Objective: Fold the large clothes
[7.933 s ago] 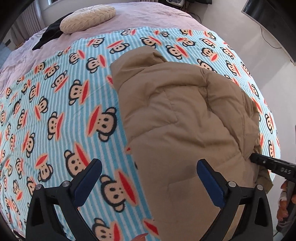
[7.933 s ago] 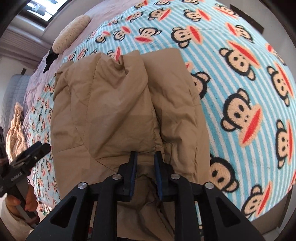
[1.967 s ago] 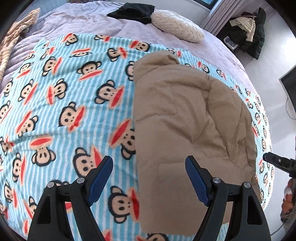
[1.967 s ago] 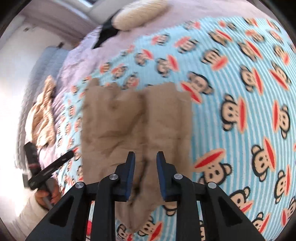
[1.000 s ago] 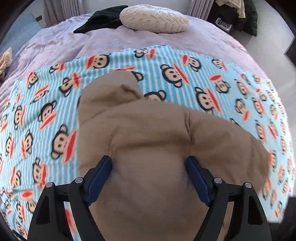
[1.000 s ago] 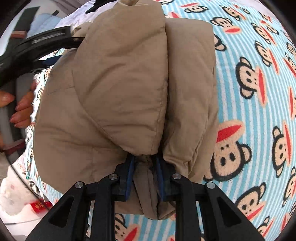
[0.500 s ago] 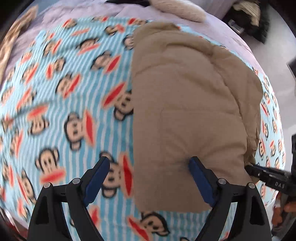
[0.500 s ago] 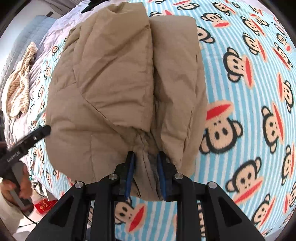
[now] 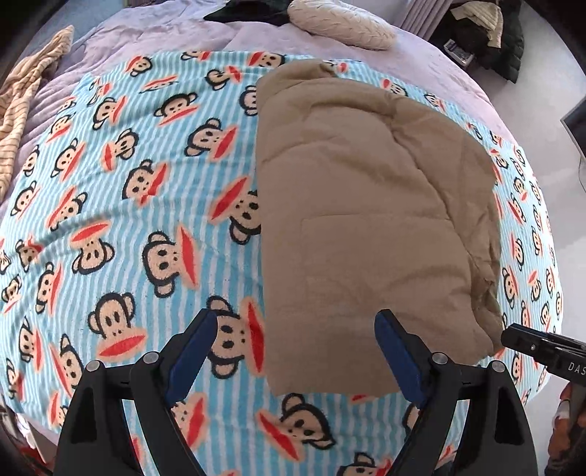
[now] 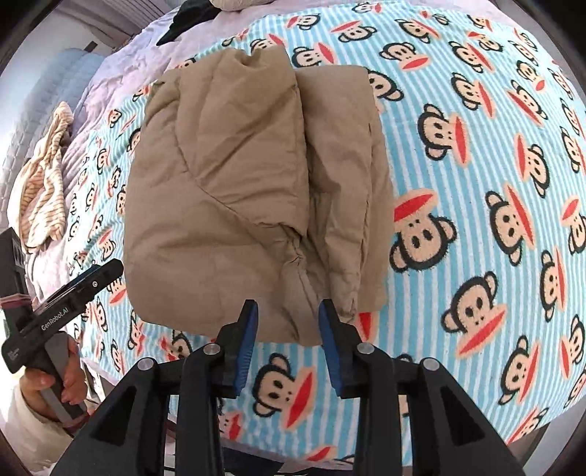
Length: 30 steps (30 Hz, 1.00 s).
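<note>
The right gripper hangs over the near edge of the bed, pointing down. Its two blue pads are moving apart. Nothing is pinched between them now. The near edge of the tan puffy coat shows in the gap, just past the tips, and the pads do not press on it.

The left gripper has its blue pads wide apart and holds nothing. One pad is over the monkey blanket. The other pad is over the near corner of the coat. I cannot tell if it touches the cloth.

The coat is folded into a thick block. It lies on the blue striped blanket with monkey faces, close to the near edge of the bed. In the right wrist view a top flap lies over the left part, and a long fold runs down the right part. The blanket shows all around the coat.

A hand in a pale sleeve holds the handle of the left gripper at the left side of the right wrist view. The tip of the right gripper pokes in at the right side of the left wrist view.

Farther away, the purple bed cover goes up to a round cream pillow. A black cloth lies next to the pillow. A striped tan cloth lies at the far left side of the bed. Dark clothes are piled beside the far right corner of the bed.
</note>
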Available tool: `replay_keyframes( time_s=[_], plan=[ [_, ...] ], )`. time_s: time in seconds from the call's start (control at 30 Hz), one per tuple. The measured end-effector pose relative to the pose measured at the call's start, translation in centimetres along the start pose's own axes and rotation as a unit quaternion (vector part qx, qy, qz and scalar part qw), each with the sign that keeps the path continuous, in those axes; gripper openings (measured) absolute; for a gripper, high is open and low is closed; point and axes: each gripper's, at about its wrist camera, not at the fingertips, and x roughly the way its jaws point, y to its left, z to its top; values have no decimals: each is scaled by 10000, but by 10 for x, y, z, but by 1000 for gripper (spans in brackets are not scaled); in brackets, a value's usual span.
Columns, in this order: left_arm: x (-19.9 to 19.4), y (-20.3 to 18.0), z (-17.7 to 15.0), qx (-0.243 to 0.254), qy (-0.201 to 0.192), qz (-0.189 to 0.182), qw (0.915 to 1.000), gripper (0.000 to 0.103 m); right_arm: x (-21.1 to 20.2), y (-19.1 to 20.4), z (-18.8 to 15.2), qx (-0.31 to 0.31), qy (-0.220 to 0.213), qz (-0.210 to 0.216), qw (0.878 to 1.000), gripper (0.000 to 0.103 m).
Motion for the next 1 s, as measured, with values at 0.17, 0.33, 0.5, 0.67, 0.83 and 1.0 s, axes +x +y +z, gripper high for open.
replay_keyframes(
  time_s=[0.17,0.33,0.5,0.67,0.83,1.0],
  plan=[
    [-7,-5,-4,78,39,77,9999,89,-5,9,-6,30,-66,61,10000,44],
    [-16,-5,-10,7,-77,169,9998,89,-5,15,-10,-8,-88,94,9999,47],
    [-31,-16,-20,141,-252,250,9993,103,-13,13,-15,3,-187,188,9996,47],
    [-51,-32,-32,177,-295,479,9983,103,-25,11,-21,-11,-281,284,9992,53],
    [-78,-42,-41,27,-639,614,9961,103,-47,20,-25,-306,-534,59,9981,64],
    [-105,-45,-44,-180,-866,790,9929,103,-80,36,-25,-592,-1004,-145,9931,83]
  ],
)
